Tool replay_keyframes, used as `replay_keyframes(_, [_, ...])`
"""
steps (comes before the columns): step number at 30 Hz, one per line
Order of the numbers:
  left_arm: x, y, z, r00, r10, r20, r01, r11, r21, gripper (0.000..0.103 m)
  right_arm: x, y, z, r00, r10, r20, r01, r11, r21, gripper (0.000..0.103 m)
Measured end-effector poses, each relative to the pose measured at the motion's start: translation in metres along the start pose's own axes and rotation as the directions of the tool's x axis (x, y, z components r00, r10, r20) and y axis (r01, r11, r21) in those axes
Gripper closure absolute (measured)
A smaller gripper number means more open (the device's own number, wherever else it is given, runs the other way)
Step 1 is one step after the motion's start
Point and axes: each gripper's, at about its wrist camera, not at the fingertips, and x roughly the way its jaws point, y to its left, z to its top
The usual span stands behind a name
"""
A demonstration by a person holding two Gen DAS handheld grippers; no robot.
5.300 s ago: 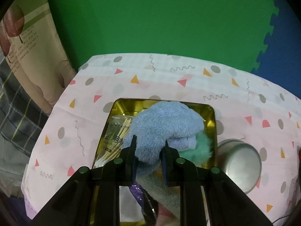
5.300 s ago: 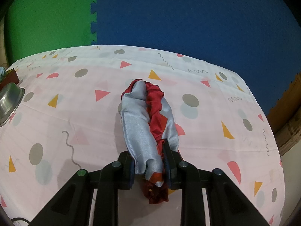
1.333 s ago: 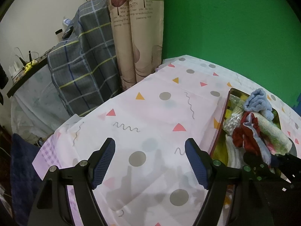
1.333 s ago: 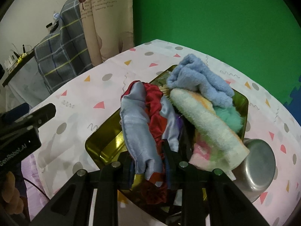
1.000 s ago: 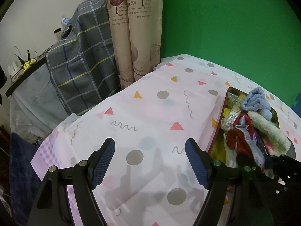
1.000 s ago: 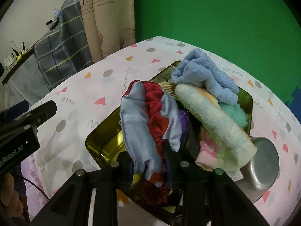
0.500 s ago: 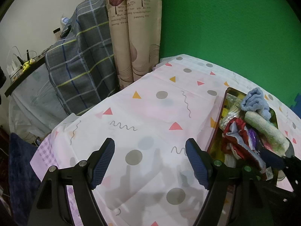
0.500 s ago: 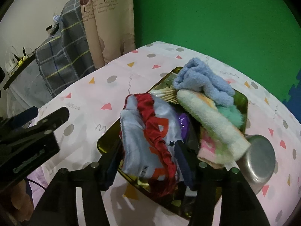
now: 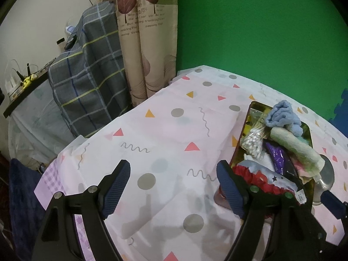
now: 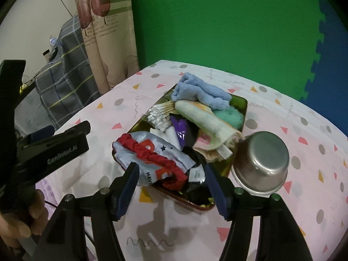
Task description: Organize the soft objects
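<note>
right gripper (image 10: 171, 184): jaws wide, empty, above tray (image 10: 242, 106) | left gripper (image 9: 171, 187): jaws wide, empty, over tablecloth (image 9: 165, 130) | satin cloth (image 10: 152, 154): lay at tray's near end, over the rim | judged light, limp, slippery; pinch the bunched red ruffle (image 10: 161, 156)

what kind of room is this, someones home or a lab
Most likely a room in a home, set up for recording. A patterned tablecloth covers the table, leaf-print curtains hang beside a plaid-covered piece of furniture, and green foam mats line the wall as a backdrop.
</note>
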Motion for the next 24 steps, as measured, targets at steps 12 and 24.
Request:
replay_keyframes(12, [-0.007, -0.007, 0.0, 1.0, -0.012, 0.005, 0.012, 1.0, 0.012, 0.023, -0.01, -0.008, -0.009, 1.0, -0.007, -0.001, 0.007, 0.999, 0.032, 0.038])
replay_keyframes(24, [-0.011, -0.015, -0.002, 1.0, -0.024, 0.004, 0.024, 0.999, 0.039, 0.023, -0.008, -0.007, -0.013, 1.0, -0.014, -0.025, 0.015, 0.999, 0.034, 0.038])
